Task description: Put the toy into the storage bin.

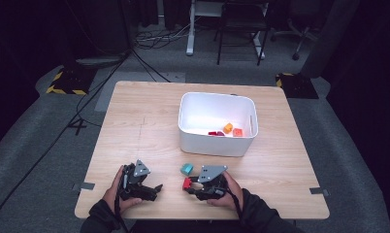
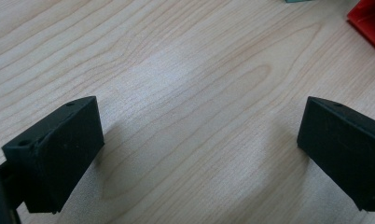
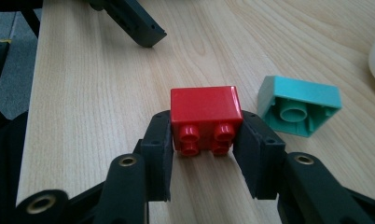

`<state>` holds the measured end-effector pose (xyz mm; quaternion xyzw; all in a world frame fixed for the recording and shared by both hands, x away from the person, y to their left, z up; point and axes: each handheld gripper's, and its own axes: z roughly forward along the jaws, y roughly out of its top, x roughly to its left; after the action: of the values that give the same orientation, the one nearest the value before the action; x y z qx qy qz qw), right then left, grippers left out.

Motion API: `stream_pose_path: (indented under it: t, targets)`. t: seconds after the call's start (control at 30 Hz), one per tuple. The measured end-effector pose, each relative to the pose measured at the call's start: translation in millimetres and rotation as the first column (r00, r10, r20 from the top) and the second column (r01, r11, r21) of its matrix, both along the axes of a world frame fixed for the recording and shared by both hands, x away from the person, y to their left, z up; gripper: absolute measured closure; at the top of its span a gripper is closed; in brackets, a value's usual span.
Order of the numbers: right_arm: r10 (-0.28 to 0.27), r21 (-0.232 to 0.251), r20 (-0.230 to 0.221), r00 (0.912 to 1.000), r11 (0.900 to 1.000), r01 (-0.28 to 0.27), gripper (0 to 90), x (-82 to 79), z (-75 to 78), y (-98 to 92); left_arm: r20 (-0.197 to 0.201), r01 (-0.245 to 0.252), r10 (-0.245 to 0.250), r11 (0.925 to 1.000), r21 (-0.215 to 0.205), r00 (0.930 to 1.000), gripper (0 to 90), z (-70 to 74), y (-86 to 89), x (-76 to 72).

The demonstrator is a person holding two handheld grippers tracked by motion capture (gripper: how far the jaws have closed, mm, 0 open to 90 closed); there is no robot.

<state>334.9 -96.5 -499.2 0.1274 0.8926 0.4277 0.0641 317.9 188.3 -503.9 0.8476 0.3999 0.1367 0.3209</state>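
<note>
- Right tool (image 3: 203, 154) clamped on red brick (image 3: 205, 119); pads pressed against both side faces, jaws at their narrowest.
- Brick gripped studs toward the camera, four studs visible, smooth glossy face up, lying on the table (image 1: 135, 116).
- Same brick seen in high view as red block (image 1: 187, 183) at the tip of the right tool (image 1: 192, 184), near the table's front edge.
- Left tool (image 2: 199, 154) wide open, nothing between the jaws, bare wood grain under them; in high view held low over the table (image 1: 152, 190), pointed toward the right tool.
- Teal brick (image 3: 298, 105) just beside the red one, apart from it, lying hollow side toward the camera with the inner tube visible; in high view (image 1: 186, 169) between the right tool and the bin.
- White bin (image 1: 217, 145) past the teal brick, centre-right of the table; orange, red and dark red pieces on its floor.
- Gap between the two tools free; wide bare wood left of the bin and behind the left tool.
- Front table edge close under both hands; left edge visible in the right gripper view, grey floor beyond.
</note>
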Motion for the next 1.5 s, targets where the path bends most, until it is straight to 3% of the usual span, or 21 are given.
stream_pose_path:
  t: [0.33, 0.6, 0.9, 1.2, 1.5]
  targets:
    - [-0.022, 0.024, 0.033, 0.9992, 0.999, 0.021, 59.1, -3.7, 15.7, -24.9, -0.001, 0.000, 0.000, 1.0000, 0.000, 1.0000, 0.6, 0.1, 0.0, 0.0]
    - [-0.071, 0.065, 0.032, 0.9969, 0.995, 0.069, 59.1, -0.5, 28.5, -52.8, 0.000, 0.000, 0.000, 1.0000, 0.000, 1.0000, 0.6, 0.0, 0.0, 0.0]
    - [-0.107, 0.076, 0.045, 0.9933, 0.992, 0.103, 59.1, 0.2, 37.3, -77.4, 0.000, 0.000, 0.000, 1.0000, 0.000, 1.0000, 0.6, 0.0, 0.0, 0.0]
    - [-0.167, 0.090, 0.074, 0.9832, 0.983, 0.160, 59.1, 1.5, 48.2, -100.9, 0.000, 0.000, 0.000, 1.0000, 0.001, 1.0000, 0.6, 0.1, 0.0, 0.0]
    - [-0.241, 0.116, 0.071, 0.9680, 0.966, 0.232, 59.1, 7.2, 62.1, -122.2, 0.000, 0.000, 0.000, 1.0000, 0.000, 1.0000, 0.6, 0.0, 0.0, 0.0]
